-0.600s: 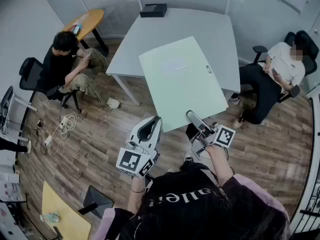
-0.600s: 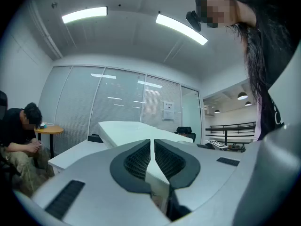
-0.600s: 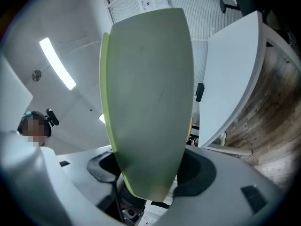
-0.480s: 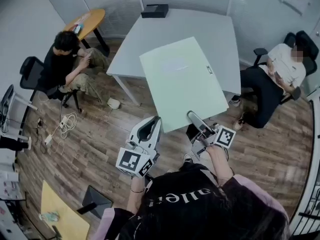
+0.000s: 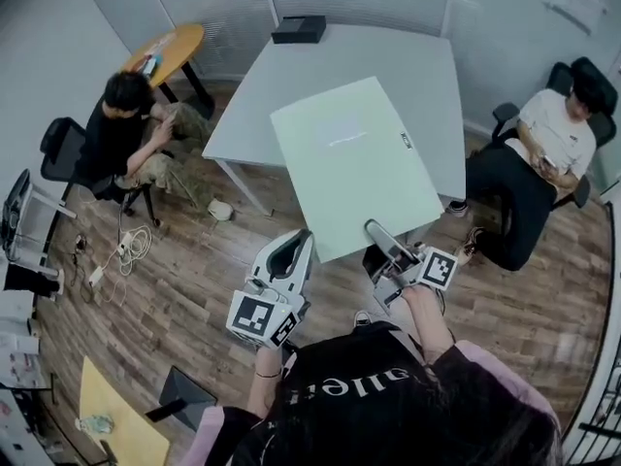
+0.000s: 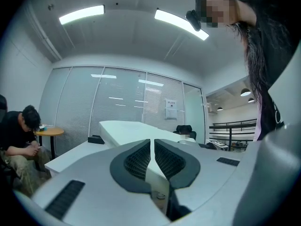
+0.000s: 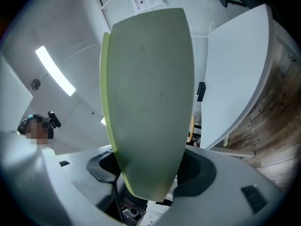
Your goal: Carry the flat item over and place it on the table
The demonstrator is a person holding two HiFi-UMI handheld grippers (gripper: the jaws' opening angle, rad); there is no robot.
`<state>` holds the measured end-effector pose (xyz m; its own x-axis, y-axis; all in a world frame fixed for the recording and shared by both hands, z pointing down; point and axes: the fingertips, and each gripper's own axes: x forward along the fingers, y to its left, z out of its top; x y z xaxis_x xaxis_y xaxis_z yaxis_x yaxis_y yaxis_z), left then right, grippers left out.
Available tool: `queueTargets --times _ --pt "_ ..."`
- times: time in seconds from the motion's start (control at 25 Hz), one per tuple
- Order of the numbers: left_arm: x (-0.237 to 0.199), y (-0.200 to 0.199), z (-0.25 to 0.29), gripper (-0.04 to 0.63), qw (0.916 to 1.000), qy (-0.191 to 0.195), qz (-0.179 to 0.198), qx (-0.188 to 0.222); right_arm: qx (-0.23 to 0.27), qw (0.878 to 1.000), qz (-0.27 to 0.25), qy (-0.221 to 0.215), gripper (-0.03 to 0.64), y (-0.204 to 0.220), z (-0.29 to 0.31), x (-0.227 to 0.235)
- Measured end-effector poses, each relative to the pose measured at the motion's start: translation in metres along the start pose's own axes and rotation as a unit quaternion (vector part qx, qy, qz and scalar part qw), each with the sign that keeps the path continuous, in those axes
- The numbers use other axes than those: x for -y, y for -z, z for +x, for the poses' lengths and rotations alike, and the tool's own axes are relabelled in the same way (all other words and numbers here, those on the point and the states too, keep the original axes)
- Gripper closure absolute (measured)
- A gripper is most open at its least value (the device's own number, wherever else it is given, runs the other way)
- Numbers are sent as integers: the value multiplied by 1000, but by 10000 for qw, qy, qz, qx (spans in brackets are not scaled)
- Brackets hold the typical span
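**Pale green board: carried by both grippers, partly over the white table**

The pale green board [image 5: 354, 163] is a thin, flat rectangle, gripped along its near edge. In the head view its far part lies over the white table [image 5: 349, 56] and its near part overhangs the wood floor [image 5: 184, 270]. I cannot tell whether the board's far end touches the tabletop.

Left gripper [image 5: 297, 239]: the jaws are nearly together and pinch the board's thin edge. In the left gripper view, that edge shows as a pale strip between the ribbed pads [image 6: 138, 160].

Right gripper [image 5: 375, 229]: it is angled upward. Its jaws stand wider, and the board's near corner fills the gap between the two dark pads, which close on it from both sides. The board's broad face takes up most of the right gripper view.

Surroundings: a black box [image 5: 298, 29] sits at the table's far edge. One seated person [image 5: 121, 129] is at left beside a round wooden table [image 5: 165, 47], and another seated person [image 5: 548, 139] is at right on an office chair.
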<state>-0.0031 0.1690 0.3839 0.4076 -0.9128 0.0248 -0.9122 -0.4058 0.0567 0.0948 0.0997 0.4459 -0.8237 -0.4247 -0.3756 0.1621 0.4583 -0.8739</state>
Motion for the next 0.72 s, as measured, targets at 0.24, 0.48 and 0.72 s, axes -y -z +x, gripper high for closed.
queueTargets --times 0.24,0.48,0.72 --pt "6 -2 64 551 9996 -250 99 -84 -82 9999 127 3 310 -63 -6 24" --pt "10 7 97 551 9986 -444 64 -266 -206 9997 107 44 310 -99 -15 43" --pt "7 13 100 551 9978 -450 56 -489 -319 9993 -10 176 310 -94 -19 51"
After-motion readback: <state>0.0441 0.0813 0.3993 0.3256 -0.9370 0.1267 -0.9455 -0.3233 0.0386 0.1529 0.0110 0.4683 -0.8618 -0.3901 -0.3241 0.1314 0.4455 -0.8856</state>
